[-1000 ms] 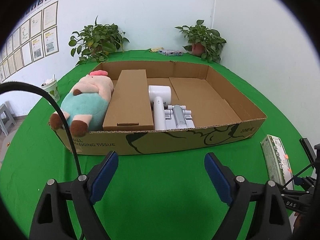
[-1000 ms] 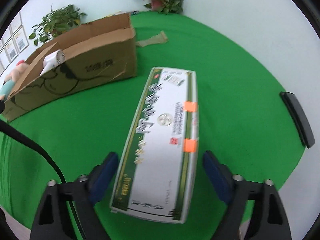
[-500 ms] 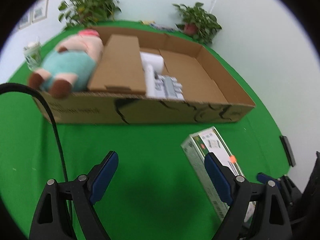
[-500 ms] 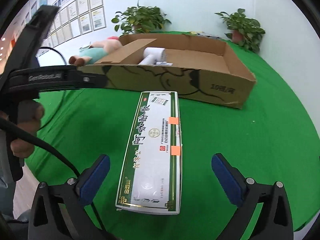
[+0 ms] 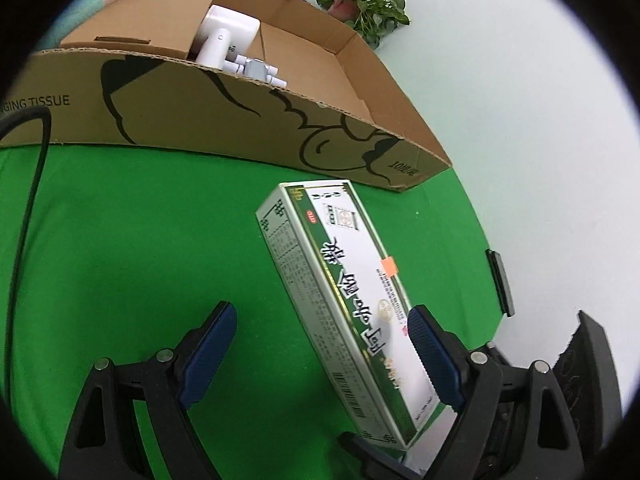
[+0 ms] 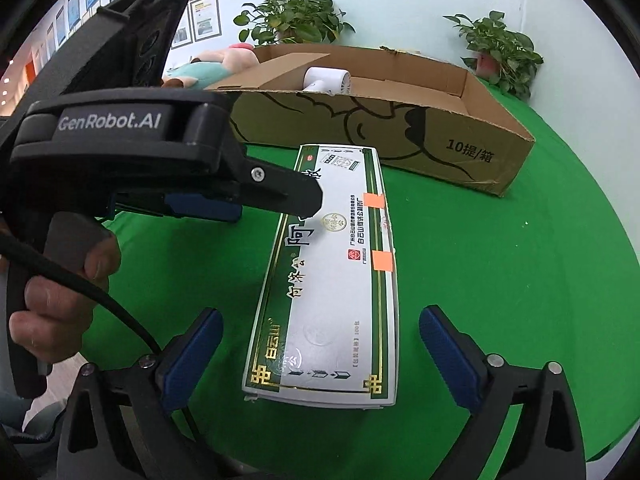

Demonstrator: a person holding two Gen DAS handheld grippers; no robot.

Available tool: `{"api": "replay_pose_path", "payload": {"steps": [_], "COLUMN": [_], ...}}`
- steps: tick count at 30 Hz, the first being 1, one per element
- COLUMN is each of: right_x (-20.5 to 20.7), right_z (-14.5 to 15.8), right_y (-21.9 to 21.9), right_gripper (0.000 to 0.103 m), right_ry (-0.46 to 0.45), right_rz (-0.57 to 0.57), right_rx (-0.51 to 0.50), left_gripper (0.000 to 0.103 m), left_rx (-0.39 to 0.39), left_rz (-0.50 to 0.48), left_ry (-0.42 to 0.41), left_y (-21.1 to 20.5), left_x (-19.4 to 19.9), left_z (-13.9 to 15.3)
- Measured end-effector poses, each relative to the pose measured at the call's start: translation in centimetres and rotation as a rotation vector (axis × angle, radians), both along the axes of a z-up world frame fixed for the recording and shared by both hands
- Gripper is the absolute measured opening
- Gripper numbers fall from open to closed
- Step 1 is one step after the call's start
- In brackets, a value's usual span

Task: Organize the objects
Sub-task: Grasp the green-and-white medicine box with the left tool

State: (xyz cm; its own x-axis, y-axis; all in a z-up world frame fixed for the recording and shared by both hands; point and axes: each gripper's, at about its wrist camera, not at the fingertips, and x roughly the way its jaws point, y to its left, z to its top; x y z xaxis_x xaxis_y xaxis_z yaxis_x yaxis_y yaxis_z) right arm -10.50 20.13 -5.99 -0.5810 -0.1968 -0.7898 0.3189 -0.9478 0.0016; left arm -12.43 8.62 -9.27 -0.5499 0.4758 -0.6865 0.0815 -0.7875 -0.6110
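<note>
A long white-and-green carton (image 6: 332, 280) with two orange stickers lies flat on the green table (image 6: 500, 280), just before the big cardboard box (image 6: 460, 148). My right gripper (image 6: 320, 316) straddles the carton's near end. Its jaws are closing, with gaps on both sides. My left gripper (image 5: 320, 314) is open and tilted down over the same carton (image 5: 352, 288), whose right edge runs behind its right pad. A hand holds it at the left of the right wrist view, its near finger (image 6: 288, 190) above the carton's far half.
The cardboard box (image 5: 240, 120) holds a plush pig (image 6: 208, 66), a flat brown package (image 5: 160, 12) and a white hair dryer (image 5: 224, 36). Potted plants (image 6: 500, 52) stand behind it. A black flat item (image 5: 500, 280) lies at the table's right edge. A cable (image 5: 28, 200) hangs at left.
The right jaws spread off the carton's sides and the view swung to face the cardboard box. The left gripper tipped down and came in over the carton.
</note>
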Motion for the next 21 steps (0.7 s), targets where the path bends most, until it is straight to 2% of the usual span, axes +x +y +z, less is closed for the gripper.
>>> {"api": "replay_pose_path", "payload": {"steps": [4,6,9,15,19,21], "right_x": [-0.1,-0.1,-0.4,-0.1,-0.2,-0.3], "right_z": [-0.3,-0.4,-0.5,-0.2,-0.4,-0.4], "right_y": [0.0,-0.3,-0.2,0.3,0.4,0.5], "right_gripper": [0.077,0.065,0.064,0.064,0.064,0.064], "right_ry": [-0.021,-0.017,-0.025,-0.064,-0.075,-0.076], "right_rz": [0.011,0.009,-0.003,0.022,0.013,0.012], "right_rx": [-0.020,-0.001,-0.019,-0.161,-0.179,-0.186], "left_gripper": [0.087,0.087,0.084,0.077,0.057,0.057], "left_rx": [0.034,0.046,0.051,0.081,0.039,0.039], "left_rz": [-0.014,-0.021,-0.023,-0.017,-0.003,0.001], "left_ry": [-0.003,-0.004,-0.007,-0.017,-0.021,-0.020], "left_y": [0.3,0.5,0.8,0.8,1.0,1.1], "left_x": [0.1,0.2,0.4,1.0,1.5,1.6], "left_z": [-0.1,-0.2,-0.2,-0.4,-0.5,-0.5]}}
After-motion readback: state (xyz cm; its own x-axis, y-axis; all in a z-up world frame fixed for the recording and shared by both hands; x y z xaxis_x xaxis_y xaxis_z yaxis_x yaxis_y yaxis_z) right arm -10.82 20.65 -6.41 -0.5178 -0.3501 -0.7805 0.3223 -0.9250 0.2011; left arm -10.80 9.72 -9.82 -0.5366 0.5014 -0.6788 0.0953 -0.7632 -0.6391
